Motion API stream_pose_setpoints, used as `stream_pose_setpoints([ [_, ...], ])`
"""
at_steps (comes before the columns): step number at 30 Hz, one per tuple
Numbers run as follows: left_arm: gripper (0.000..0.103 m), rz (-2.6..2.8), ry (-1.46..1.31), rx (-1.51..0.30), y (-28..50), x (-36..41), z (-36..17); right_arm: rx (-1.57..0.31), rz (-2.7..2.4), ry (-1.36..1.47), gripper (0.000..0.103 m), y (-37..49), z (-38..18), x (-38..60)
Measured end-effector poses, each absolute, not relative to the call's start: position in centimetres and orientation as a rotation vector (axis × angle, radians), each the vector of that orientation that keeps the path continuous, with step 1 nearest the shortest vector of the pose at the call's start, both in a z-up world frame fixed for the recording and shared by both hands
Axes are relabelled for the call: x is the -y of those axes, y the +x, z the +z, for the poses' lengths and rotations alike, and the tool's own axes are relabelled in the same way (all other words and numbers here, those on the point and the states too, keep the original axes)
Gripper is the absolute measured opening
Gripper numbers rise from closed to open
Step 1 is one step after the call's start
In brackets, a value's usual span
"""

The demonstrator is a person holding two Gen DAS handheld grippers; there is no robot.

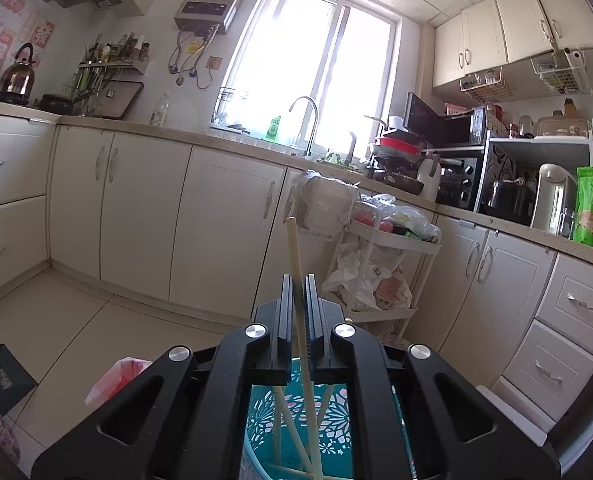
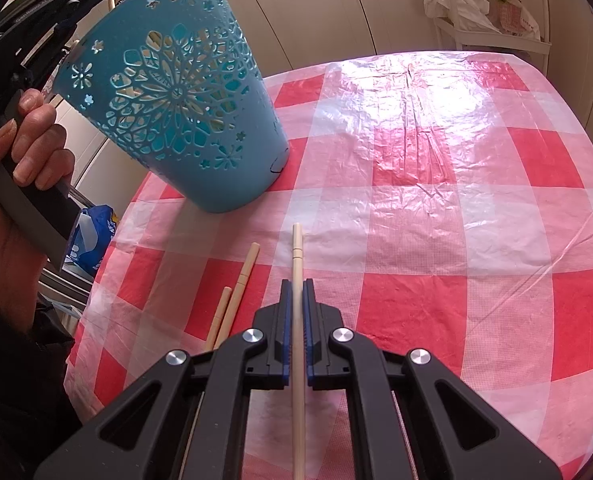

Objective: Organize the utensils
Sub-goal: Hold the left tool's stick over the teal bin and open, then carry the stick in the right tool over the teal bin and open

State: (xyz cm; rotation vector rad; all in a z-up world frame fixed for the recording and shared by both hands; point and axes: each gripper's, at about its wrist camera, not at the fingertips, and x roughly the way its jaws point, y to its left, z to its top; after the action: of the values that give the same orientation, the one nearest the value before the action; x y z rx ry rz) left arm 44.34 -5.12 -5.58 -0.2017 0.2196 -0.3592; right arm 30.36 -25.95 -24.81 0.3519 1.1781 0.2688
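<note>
My left gripper [image 1: 298, 280] is shut on a pale wooden chopstick [image 1: 294, 248] held upright over the teal cut-out holder [image 1: 332, 420], whose lower part holds other chopsticks. In the right wrist view the teal holder [image 2: 184, 92] stands on the red-and-white checked tablecloth [image 2: 436, 200], with the left gripper above its rim at the upper left. My right gripper [image 2: 296, 284] is shut on another chopstick [image 2: 297, 248], held just above the cloth. Two more chopsticks [image 2: 236, 292] lie on the cloth to its left.
A white trolley [image 1: 380, 264] with plastic bags stands beyond the table. Cream kitchen cabinets [image 1: 144, 208] and a cluttered counter run behind. A blue bag [image 2: 94, 236] sits below the table's left edge. The table's left edge curves near the loose chopsticks.
</note>
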Motion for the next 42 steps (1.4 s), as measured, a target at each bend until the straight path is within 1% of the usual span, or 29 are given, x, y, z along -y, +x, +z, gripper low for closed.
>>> stream_pose_setpoints([
  [1,0.005,-0.363,-0.181,-0.25,44.6,5.4,-5.7,-1.178,0.269,0.351,0.006,30.3,-24.8,25.9],
  [3,0.01,-0.374,-0.156,-0.306,45.1,5.9,-5.9,-1.178,0.269,0.351,0.006,30.4,-24.8,26.0],
  [4,0.017,-0.373,-0.146,-0.327,45.2,6.1,-6.0,-1.178,0.269,0.352,0.006,30.4,-24.8,26.0],
  [5,0.026,-0.369,-0.139,-0.338,45.2,6.2,-6.1,-1.178,0.269,0.351,0.006,30.3,-24.8,25.9],
  [7,0.037,-0.359,-0.129,-0.355,45.0,6.2,-6.2,-1.178,0.269,0.351,0.006,30.3,-24.8,25.9],
  [12,0.05,-0.345,-0.114,-0.359,43.3,5.5,-5.5,-1.177,0.268,0.355,0.006,30.4,-24.8,25.9],
  [16,0.06,-0.287,-0.134,-0.342,40.5,3.4,-5.4,-1.184,0.274,0.395,0.006,30.3,-24.9,26.4],
  [19,0.064,-0.222,-0.163,-0.344,38.4,1.5,-6.5,-1.177,0.279,0.456,0.006,30.2,-24.8,27.2],
  [22,0.066,-0.169,-0.195,-0.391,38.2,0.2,-7.8,-1.14,0.287,0.502,0.006,30.0,-23.8,28.1],
  [24,0.066,-0.143,-0.203,-0.425,38.8,-0.4,-8.2,-1.104,0.302,0.529,0.006,29.8,-22.9,28.4],
  [30,0.067,-0.123,-0.2,-0.451,39.5,-0.8,-8.4,-0.986,0.371,0.584,0.006,29.7,-19.2,29.0],
  [36,0.067,-0.126,-0.204,-0.461,39.7,-1.0,-8.3,-0.849,0.417,0.59,0.006,29.7,-14.4,28.9],
  [42,0.067,-0.115,-0.239,-0.489,40.5,-1.6,-8.5,-0.779,0.42,0.559,0.006,30.0,-11.2,29.2],
])
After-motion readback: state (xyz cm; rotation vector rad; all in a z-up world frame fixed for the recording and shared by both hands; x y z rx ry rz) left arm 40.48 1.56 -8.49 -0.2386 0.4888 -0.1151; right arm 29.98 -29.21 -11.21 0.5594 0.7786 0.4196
